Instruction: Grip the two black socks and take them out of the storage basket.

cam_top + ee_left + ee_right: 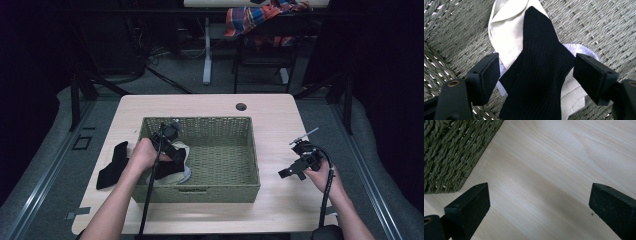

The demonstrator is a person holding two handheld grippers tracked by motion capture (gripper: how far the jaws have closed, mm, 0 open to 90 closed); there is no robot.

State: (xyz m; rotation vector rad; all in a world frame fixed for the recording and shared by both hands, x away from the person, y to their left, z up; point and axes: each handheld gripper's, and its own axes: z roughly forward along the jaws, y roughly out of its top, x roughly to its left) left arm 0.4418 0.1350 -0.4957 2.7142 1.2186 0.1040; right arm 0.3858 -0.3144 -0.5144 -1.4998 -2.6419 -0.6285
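A black sock [536, 75] lies in the left part of a green woven basket [220, 125], on top of a white sock [507, 32] and a pale grey one [581, 50]. My left gripper [536, 72] is open, one jaw on each side of the black sock, low over the pile. In the high view the left gripper [176, 156] reaches down into the basket over these socks [175, 172]. A second black sock [112, 165] lies on the table left of the basket. My right gripper [290, 173] hangs open over the bare table to the right of the basket, nothing between its jaws [539, 202].
The basket's corner [446, 157] is close to the right gripper's left jaw. The wooden table [280, 115] has a cable hole [241, 106] at the back. A chair with plaid cloth [260, 20] stands beyond the table.
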